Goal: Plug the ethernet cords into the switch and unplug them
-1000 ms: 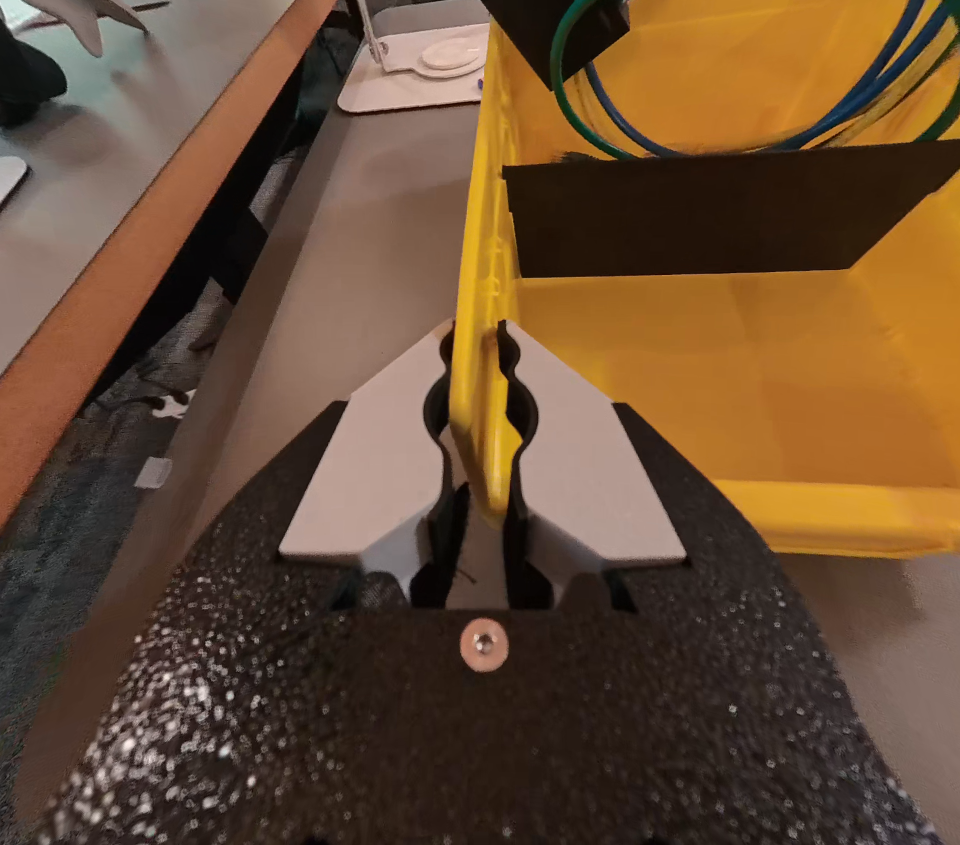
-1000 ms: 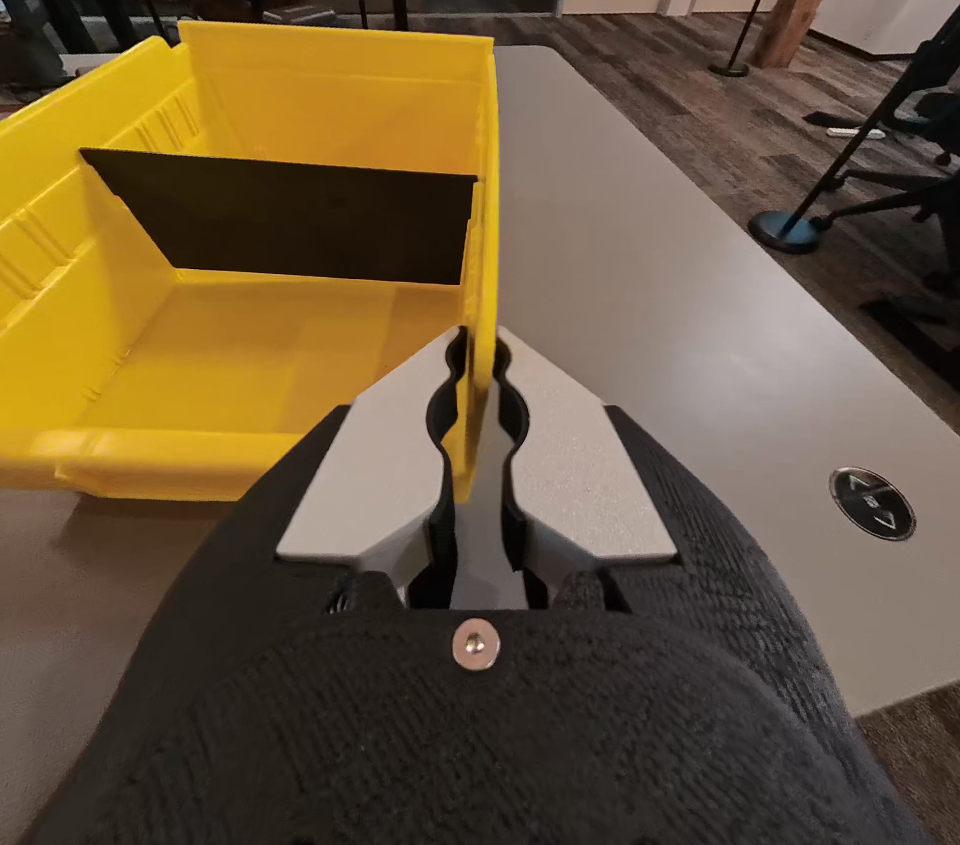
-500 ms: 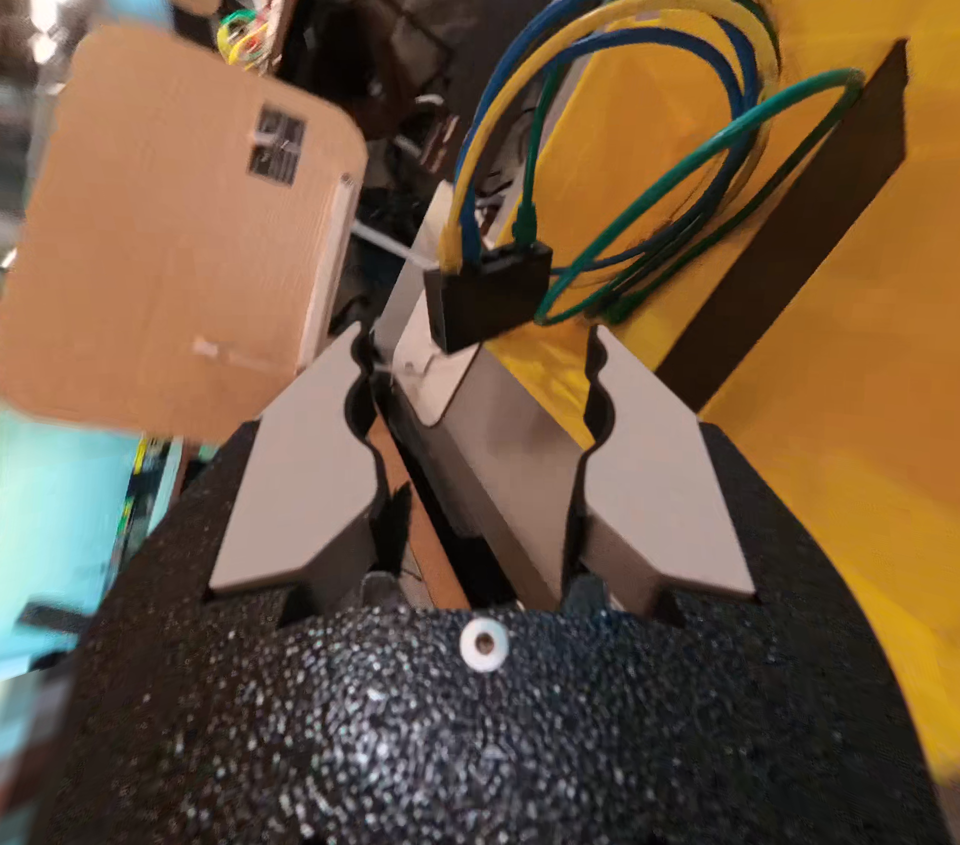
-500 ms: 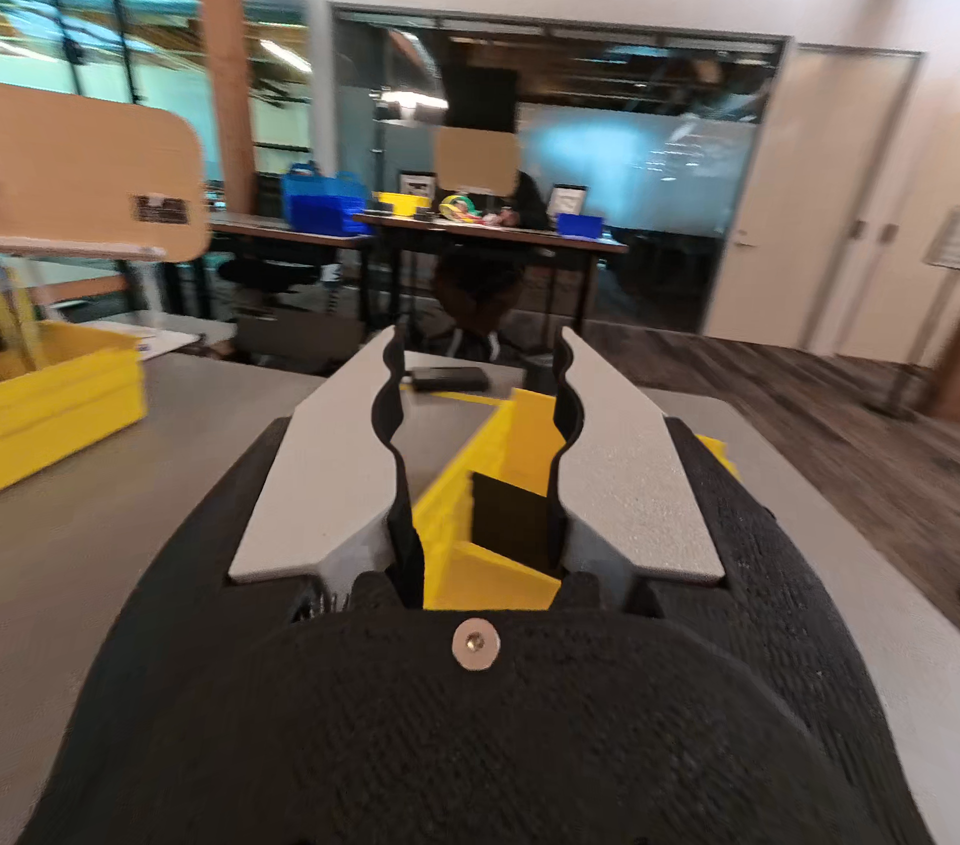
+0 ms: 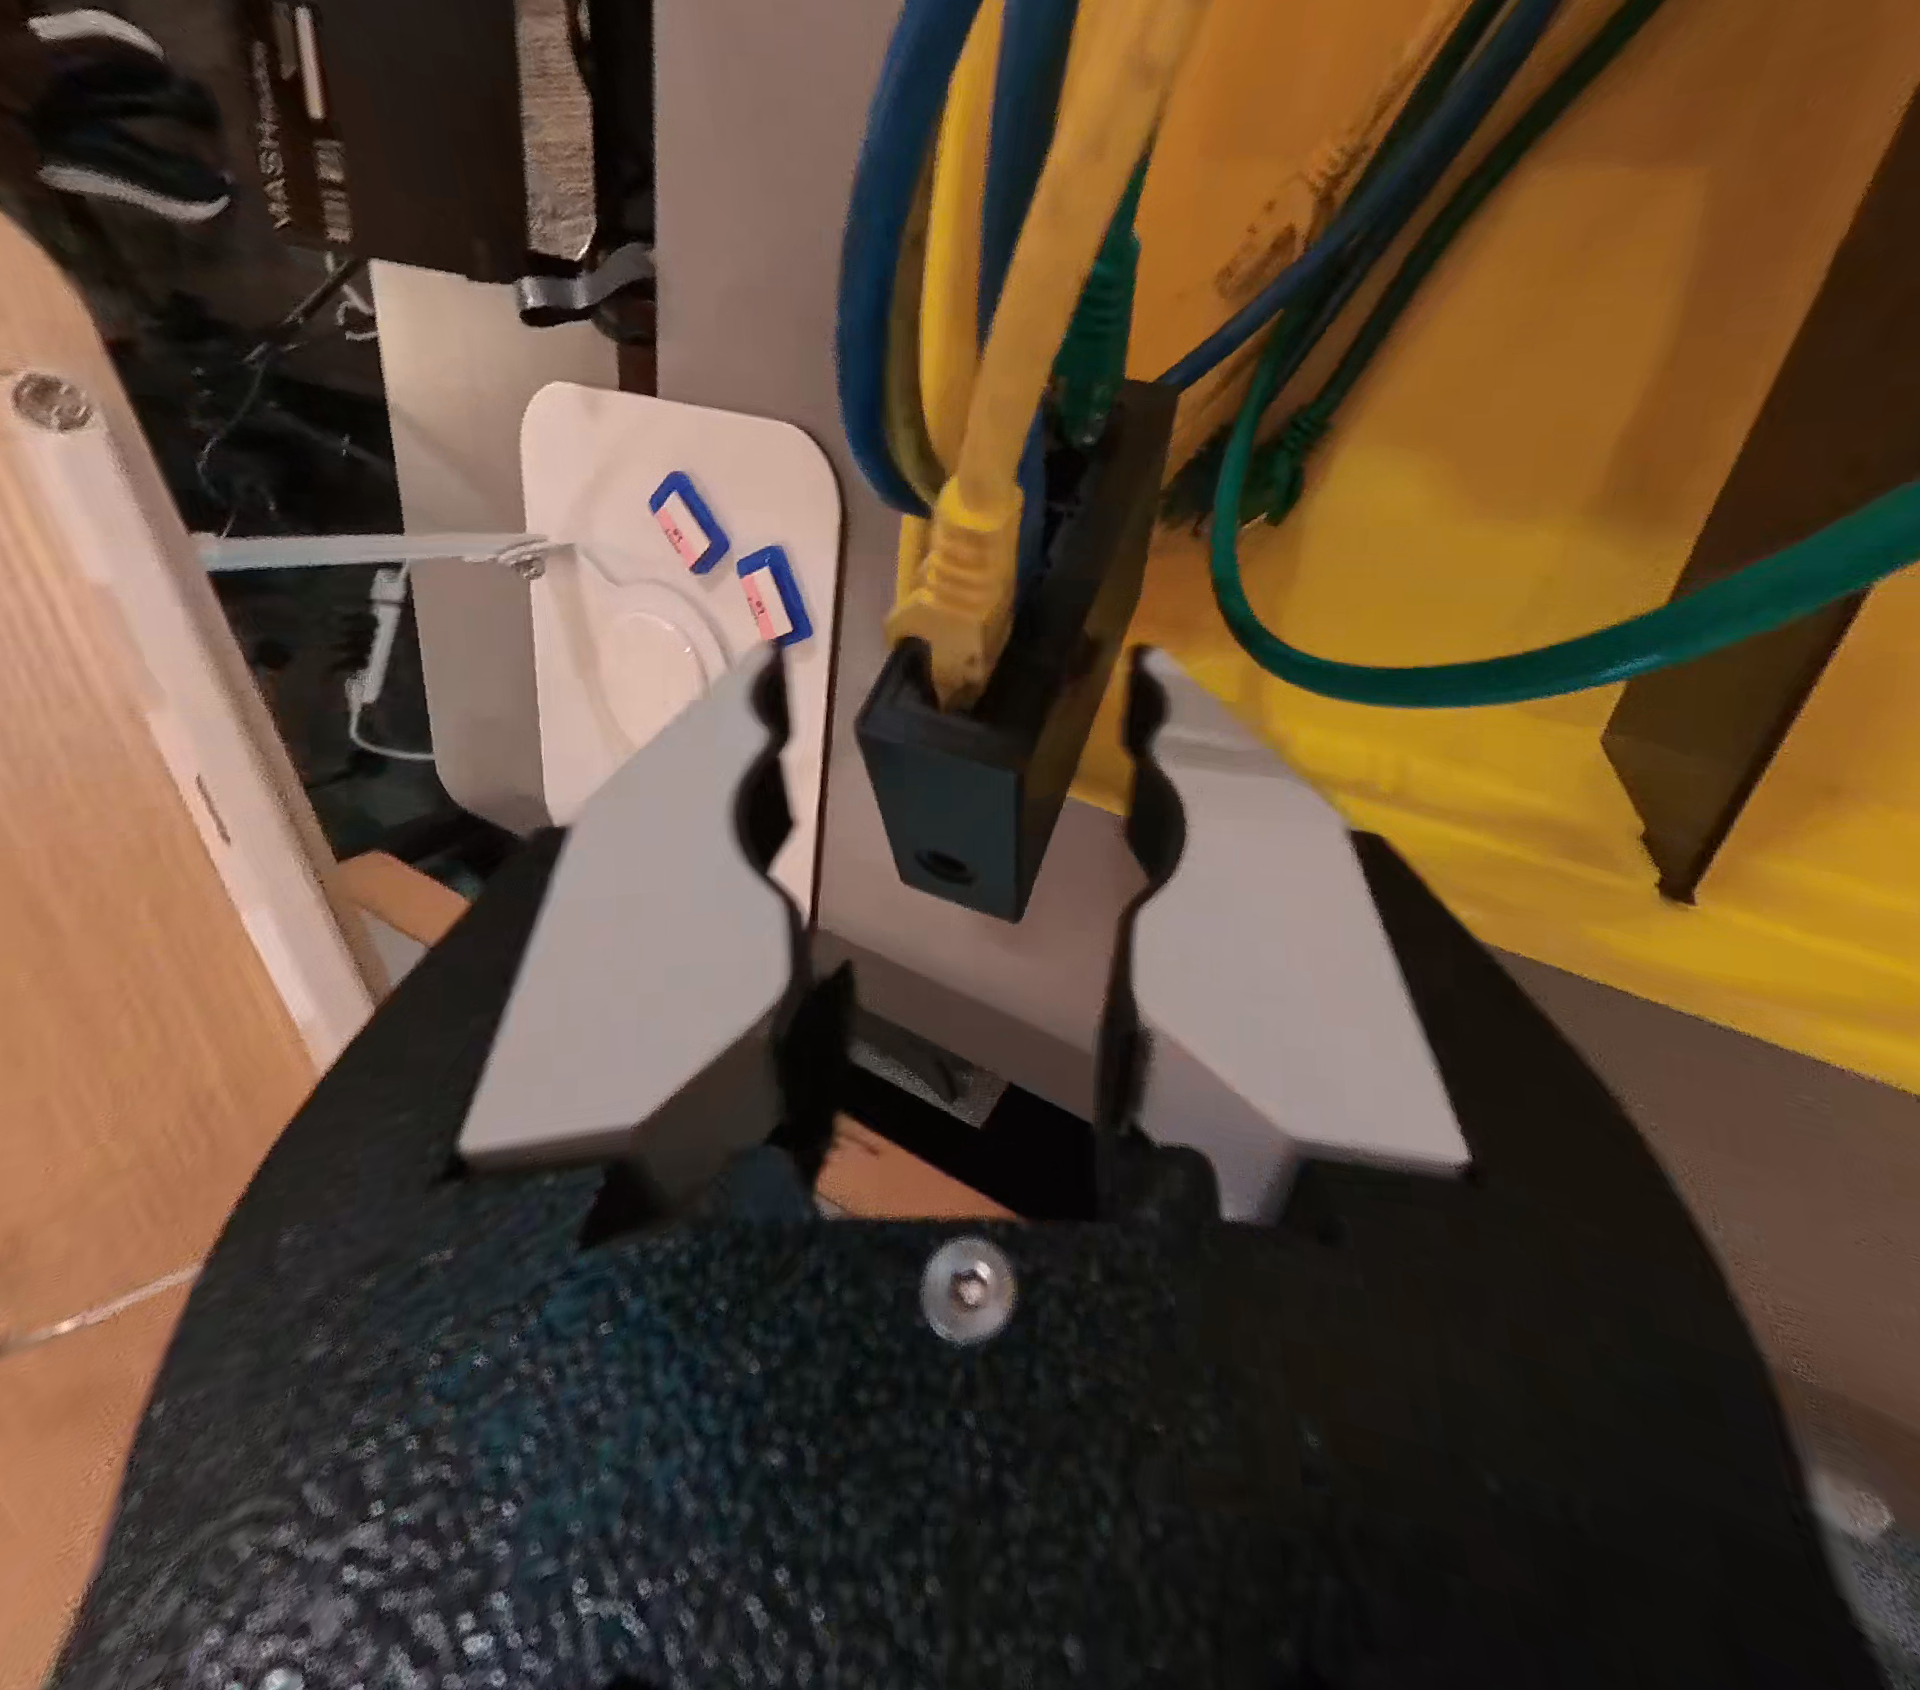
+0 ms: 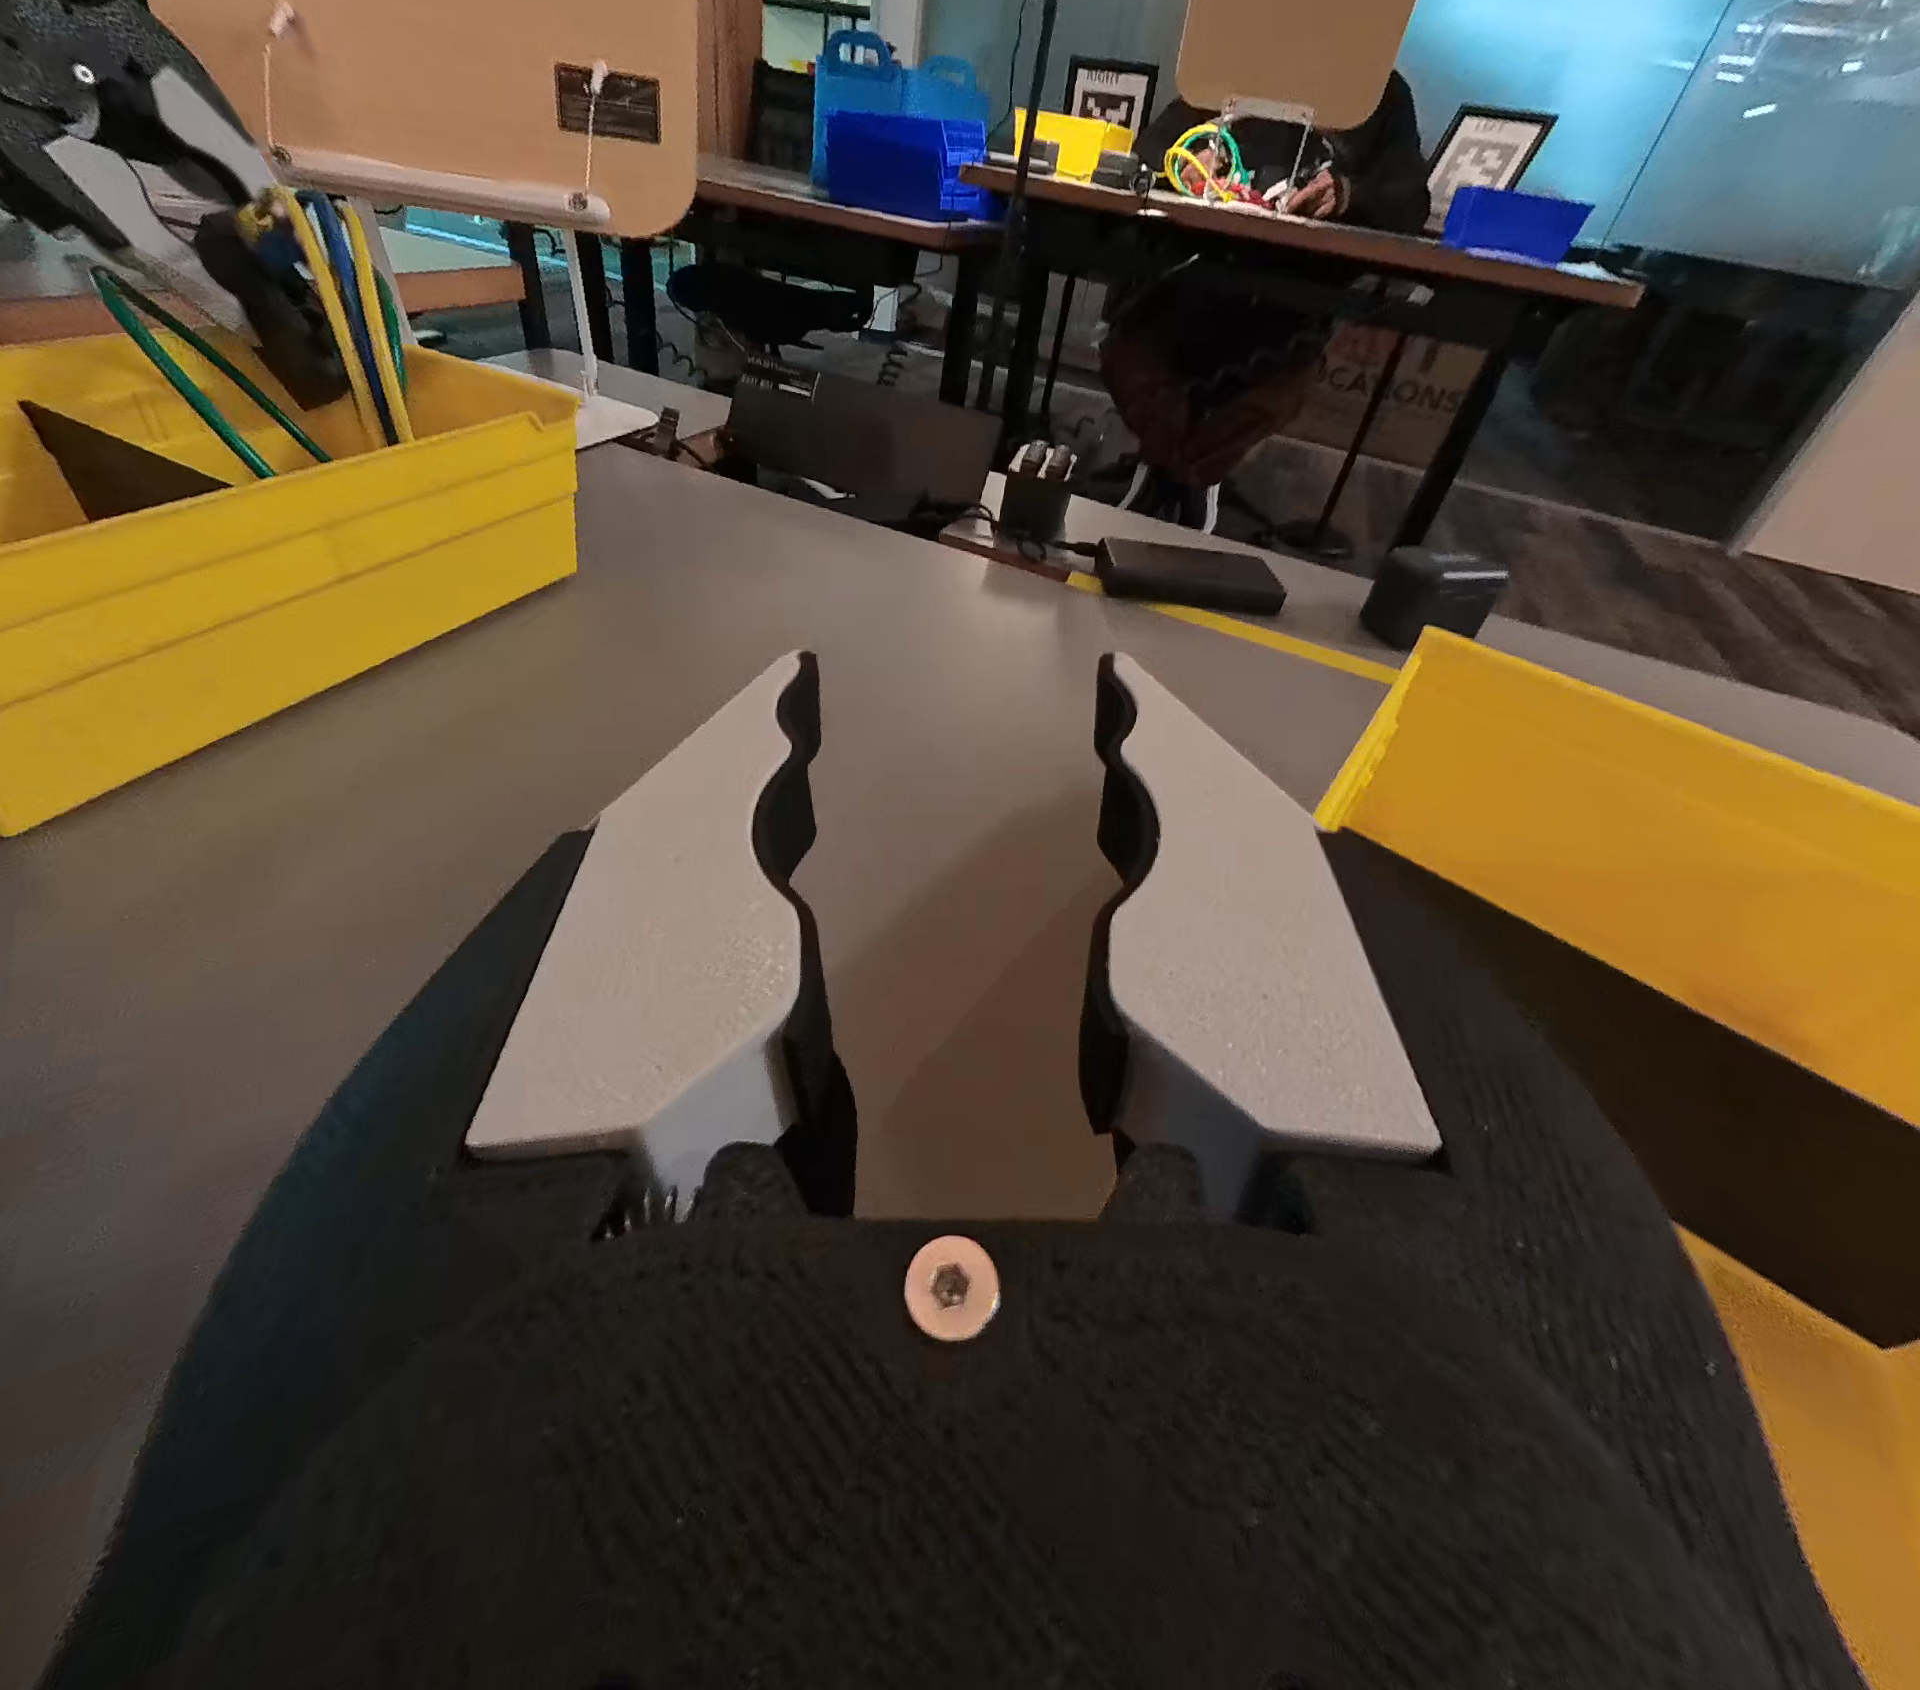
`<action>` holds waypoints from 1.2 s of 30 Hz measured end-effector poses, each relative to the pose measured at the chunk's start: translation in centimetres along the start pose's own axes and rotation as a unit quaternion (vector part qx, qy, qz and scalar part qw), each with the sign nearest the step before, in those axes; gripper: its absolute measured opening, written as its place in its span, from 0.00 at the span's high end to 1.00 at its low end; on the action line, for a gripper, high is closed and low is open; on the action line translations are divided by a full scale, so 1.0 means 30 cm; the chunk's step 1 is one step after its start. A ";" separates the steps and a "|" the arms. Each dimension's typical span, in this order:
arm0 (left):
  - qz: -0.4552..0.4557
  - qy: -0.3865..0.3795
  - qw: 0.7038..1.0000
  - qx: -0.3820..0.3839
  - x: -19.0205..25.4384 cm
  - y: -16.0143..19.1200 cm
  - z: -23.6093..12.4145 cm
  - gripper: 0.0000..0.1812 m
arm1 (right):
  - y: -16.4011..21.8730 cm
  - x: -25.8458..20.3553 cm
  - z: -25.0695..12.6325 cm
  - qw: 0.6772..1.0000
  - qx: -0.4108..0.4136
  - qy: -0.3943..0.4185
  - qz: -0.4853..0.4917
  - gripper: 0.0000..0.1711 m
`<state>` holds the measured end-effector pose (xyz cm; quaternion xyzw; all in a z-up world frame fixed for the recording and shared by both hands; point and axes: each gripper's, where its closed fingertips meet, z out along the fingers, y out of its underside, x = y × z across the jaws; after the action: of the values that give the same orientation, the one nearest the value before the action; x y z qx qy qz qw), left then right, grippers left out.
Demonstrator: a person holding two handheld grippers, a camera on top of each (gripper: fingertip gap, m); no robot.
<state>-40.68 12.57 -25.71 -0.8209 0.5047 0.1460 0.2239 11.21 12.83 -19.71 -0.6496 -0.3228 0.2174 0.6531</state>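
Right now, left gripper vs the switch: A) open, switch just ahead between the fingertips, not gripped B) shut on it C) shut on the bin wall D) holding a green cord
A: the left gripper is open, its fingers spread either side of the black switch, with gaps showing on both sides.

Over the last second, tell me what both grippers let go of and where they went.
Both let go of a yellow bin's walls. The left gripper, now open, has swung to the black switch, which sits between its fingers, not yet gripped, at the other yellow bin. The right gripper, open, has lifted over the grey table, holding nothing. The yellow cord, blue cord and green cord stay plugged in.
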 end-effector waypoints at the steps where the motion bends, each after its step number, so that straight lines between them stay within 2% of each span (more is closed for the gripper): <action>1: 0.016 0.004 1.000 -0.001 0.008 0.000 0.001 0.76 | 0.007 -0.001 0.003 1.000 -0.003 -0.001 0.006 0.69; 7: 0.030 -0.005 0.999 0.021 0.043 -0.012 -0.037 0.86 | 0.021 -0.006 0.018 1.000 -0.013 -0.001 0.015 0.70; 12: 0.037 -0.005 0.999 0.028 0.096 -0.020 -0.016 0.86 | 0.024 -0.045 0.047 1.000 -0.014 -0.023 0.016 0.70; 15: 0.037 -0.047 0.998 0.014 0.073 -0.025 -0.023 0.87 | 0.030 -0.075 0.061 0.999 -0.019 -0.037 0.012 0.70; 17: 0.038 -0.098 0.994 0.015 0.038 -0.029 -0.068 0.87 | 0.030 -0.089 0.059 0.999 -0.021 -0.045 0.009 0.70; 20: 0.033 -0.185 0.981 0.041 -0.012 -0.071 -0.195 0.87 | 0.027 -0.095 0.046 0.999 -0.016 -0.050 0.007 0.71; 25: 0.028 -0.329 0.942 0.064 -0.131 -0.180 -0.498 0.87 | 0.000 -0.090 0.028 0.998 0.004 -0.060 0.023 0.71; 32: 0.047 -0.469 0.878 0.087 -0.327 -0.455 -0.981 0.87 | -0.034 -0.079 -0.019 0.997 0.032 -0.059 0.022 0.72; 36: 0.040 -0.516 0.851 0.086 -0.440 -0.638 -1.192 0.88 | -0.063 -0.056 -0.046 0.996 0.054 -0.055 0.039 0.73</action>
<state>-28.99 11.69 15.31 -0.5841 0.3595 0.5136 0.5156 10.76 10.58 -18.01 -0.6130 -0.3202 0.2952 0.6592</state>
